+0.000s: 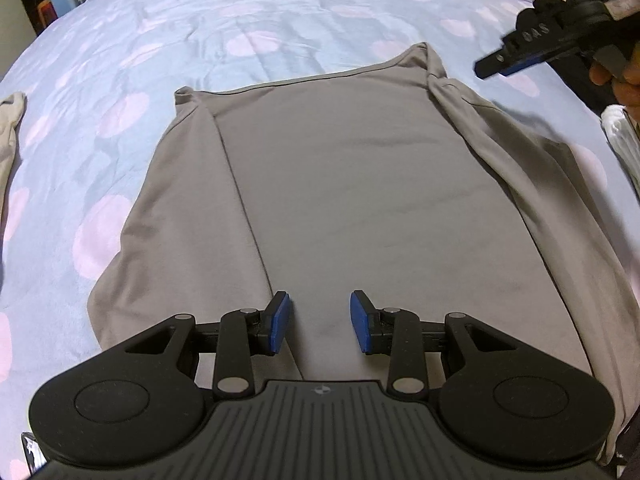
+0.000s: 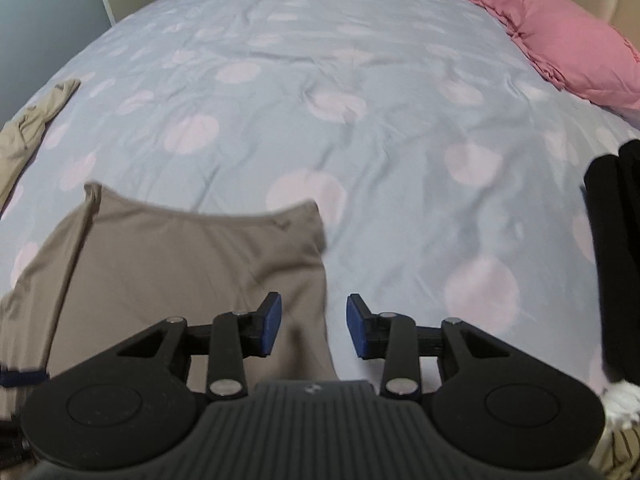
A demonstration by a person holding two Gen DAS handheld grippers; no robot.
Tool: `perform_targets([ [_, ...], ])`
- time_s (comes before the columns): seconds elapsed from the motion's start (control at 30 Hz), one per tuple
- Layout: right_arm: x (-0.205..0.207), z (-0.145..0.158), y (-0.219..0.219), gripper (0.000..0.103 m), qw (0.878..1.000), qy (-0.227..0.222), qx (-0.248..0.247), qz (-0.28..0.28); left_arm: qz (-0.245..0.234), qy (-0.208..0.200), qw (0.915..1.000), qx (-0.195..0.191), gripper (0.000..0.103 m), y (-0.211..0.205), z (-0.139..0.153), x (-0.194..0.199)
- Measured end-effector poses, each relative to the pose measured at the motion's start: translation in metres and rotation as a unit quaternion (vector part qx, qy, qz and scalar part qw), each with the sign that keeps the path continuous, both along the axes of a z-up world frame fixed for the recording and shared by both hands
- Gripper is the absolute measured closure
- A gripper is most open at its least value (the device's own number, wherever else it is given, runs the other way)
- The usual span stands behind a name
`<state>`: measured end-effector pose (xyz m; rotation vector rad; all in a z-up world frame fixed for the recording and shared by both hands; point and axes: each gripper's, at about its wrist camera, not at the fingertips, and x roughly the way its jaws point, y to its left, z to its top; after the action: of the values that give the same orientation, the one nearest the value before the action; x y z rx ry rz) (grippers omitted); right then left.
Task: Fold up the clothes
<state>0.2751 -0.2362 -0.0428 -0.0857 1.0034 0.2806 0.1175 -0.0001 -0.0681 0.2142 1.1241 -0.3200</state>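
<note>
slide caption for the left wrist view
Open left tongs hover over a partly folded taupe garment on the spotted bedspread.

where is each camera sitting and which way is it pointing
Left wrist: rides on the left gripper, low over the grey garment, looking along it across the bed; its own open fingers show, plus the right gripper and a hand at upper right.
Right wrist: rides on the right gripper, above the garment's right edge, facing across the bedspread to a pink pillow; only its open fingers show.
Shared: the grey garment, the dotted bedspread, the pink pillow and a beige garment at far left.
</note>
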Motion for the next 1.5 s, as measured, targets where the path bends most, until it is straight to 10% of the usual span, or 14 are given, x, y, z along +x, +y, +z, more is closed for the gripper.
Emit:
perform_targets([
  [0.4, 0.045, -0.021, 0.036, 0.067, 0.999, 0.016, -0.005, -0.036, -0.009, 0.003, 1.0000, 0.001, 0.067, 0.001, -0.005, 0.003],
  [0.53, 0.052, -0.035, 0.034, 0.097, 0.998, 0.032, -0.024, -0.050, -0.009, 0.006, 0.9999, -0.003, 0.067, 0.002, -0.006, 0.005],
  [0.87, 0.074, -0.049, 0.035, 0.098, 0.995, 0.000, -0.062, -0.072, -0.017, 0.003, 0.9999, -0.001, 0.064, 0.002, -0.008, 0.006],
  [1.1, 0.075, -0.045, 0.040, 0.093, 0.996, -0.018, -0.064, -0.063, -0.017, 0.000, 0.9998, 0.003, 0.062, 0.001, -0.006, 0.005],
  [1.23, 0.072, -0.031, 0.031, 0.058, 0.996, -0.027, -0.034, -0.077, -0.017, -0.002, 0.9998, 0.006, 0.062, 0.001, -0.004, 0.004],
  [1.5, 0.049, 0.004, 0.011, 0.058, 0.997, -0.038, -0.001, -0.074, -0.015, -0.011, 0.9998, 0.009, 0.062, -0.001, 0.001, 0.000],
])
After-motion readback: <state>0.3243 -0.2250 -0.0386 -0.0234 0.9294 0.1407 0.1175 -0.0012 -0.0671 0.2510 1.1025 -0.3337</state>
